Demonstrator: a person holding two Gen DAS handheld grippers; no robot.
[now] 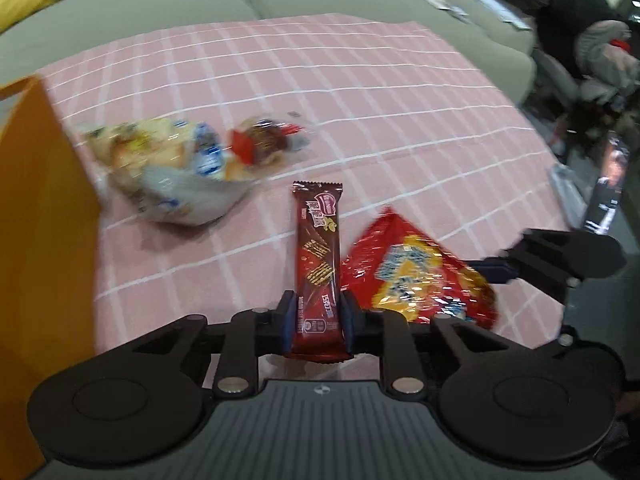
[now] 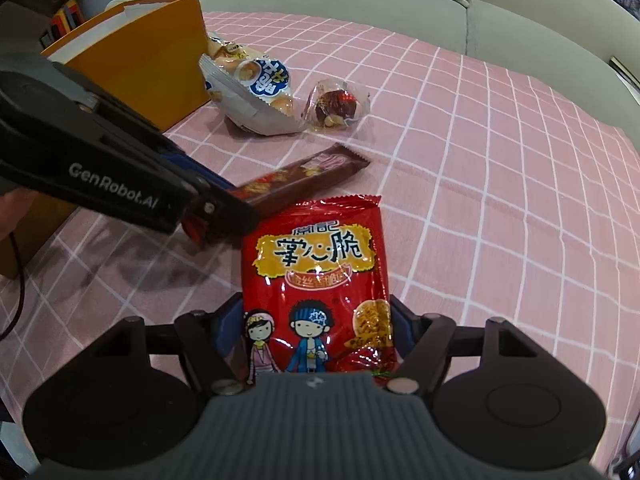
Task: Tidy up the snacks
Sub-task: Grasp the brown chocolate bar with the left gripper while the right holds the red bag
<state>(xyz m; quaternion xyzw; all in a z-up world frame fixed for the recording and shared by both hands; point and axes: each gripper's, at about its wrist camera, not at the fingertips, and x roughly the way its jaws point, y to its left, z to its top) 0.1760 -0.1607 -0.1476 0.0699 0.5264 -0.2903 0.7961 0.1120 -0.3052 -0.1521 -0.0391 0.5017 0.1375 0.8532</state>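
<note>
Snacks gripped: left jaws (image 1: 316,316) clamp wafer bar (image 1: 317,264) (right's hold red packet (image 2: 320,280)).

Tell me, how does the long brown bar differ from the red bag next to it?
The brown bar is long, narrow and dark; the red bag is broad, bright red, with cartoon figures. The left gripper is shut on the bar's end; the right gripper has the bag between its fingers, but a grip is not plain. Both are sealed, shiny snack wrappers over the pink checked cloth.

Left gripper (image 1: 316,320) jaws clamped; right gripper (image 2: 316,328) jaws gripping wide.
</note>
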